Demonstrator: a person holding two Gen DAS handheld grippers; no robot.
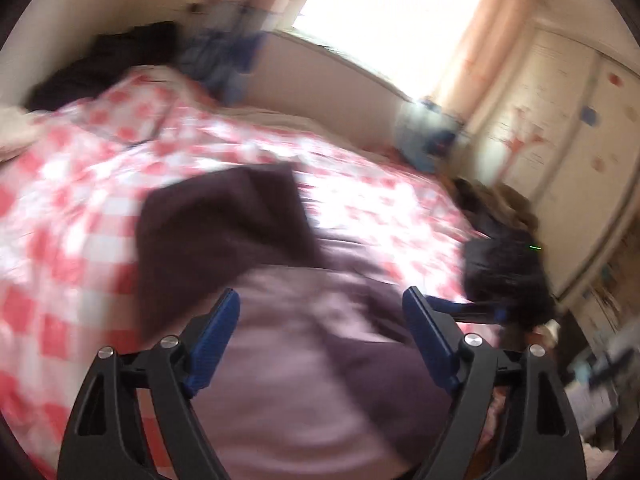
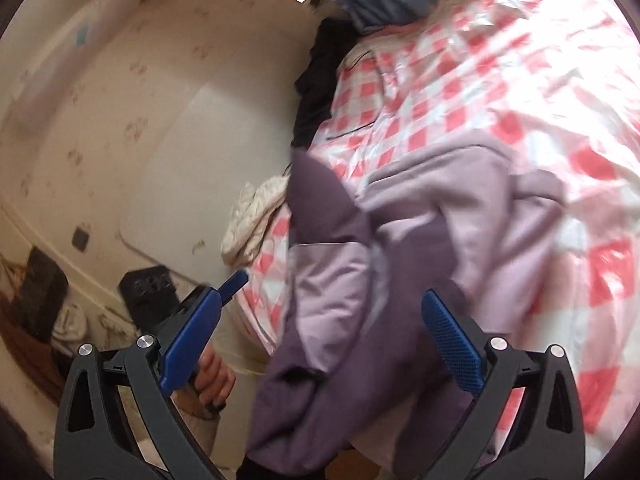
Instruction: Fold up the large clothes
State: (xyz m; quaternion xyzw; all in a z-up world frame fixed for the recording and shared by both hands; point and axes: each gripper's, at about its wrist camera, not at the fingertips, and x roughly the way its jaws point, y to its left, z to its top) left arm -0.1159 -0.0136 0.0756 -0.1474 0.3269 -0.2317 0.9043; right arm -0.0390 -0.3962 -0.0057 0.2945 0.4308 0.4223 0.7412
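Holding both tongs open over the purple jacket (image 2: 420, 216) bunched on the checked bed (image 2: 500, 60): left tongs (image 1: 320, 326) and right tongs (image 2: 334, 316) grip nothing, spread as if to pick an edge. Blur hides sleeves and hem; lower jacket is cut off.

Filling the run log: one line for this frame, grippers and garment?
left gripper: open, empty | right gripper: open, empty | purple jacket: crumpled on checked bedspread, unfolded | frames blurred
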